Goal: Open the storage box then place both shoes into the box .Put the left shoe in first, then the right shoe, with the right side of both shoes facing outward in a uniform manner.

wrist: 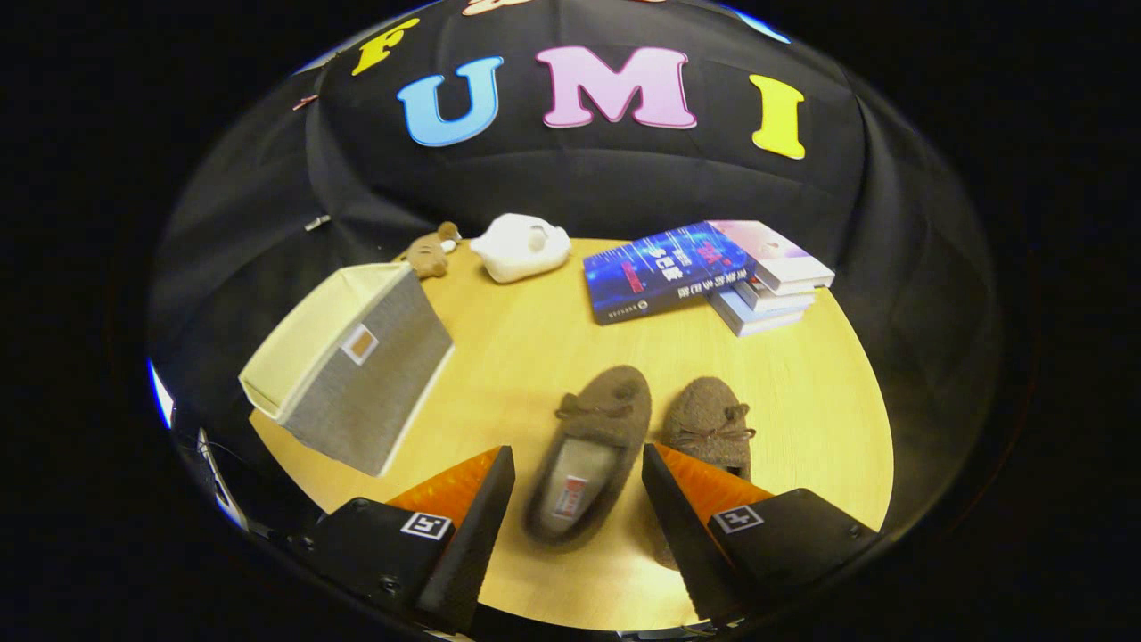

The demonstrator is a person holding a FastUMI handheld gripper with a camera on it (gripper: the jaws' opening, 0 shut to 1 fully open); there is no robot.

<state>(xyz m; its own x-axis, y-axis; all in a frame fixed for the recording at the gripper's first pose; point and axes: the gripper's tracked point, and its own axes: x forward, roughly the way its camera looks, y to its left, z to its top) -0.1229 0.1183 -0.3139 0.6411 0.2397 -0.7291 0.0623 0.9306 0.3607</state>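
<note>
Two brown fuzzy slippers with bows lie side by side on the round wooden table [535,348], toes pointing away from me. The left shoe [590,450] sits between my fingers, its heel and pale insole in the gap, touching neither finger. The right shoe [710,423] lies just beyond my right finger, its heel hidden behind it. My gripper [578,464] is open above the table. The grey fabric storage box [357,366] with a cream lid stands tilted ahead to the left, lid closed.
Beyond the shoes lies a blue book [664,270] beside a stack of pale books [771,276]. A white soft object [521,247] and a small brown plush toy [432,250] rest at the table's far edge.
</note>
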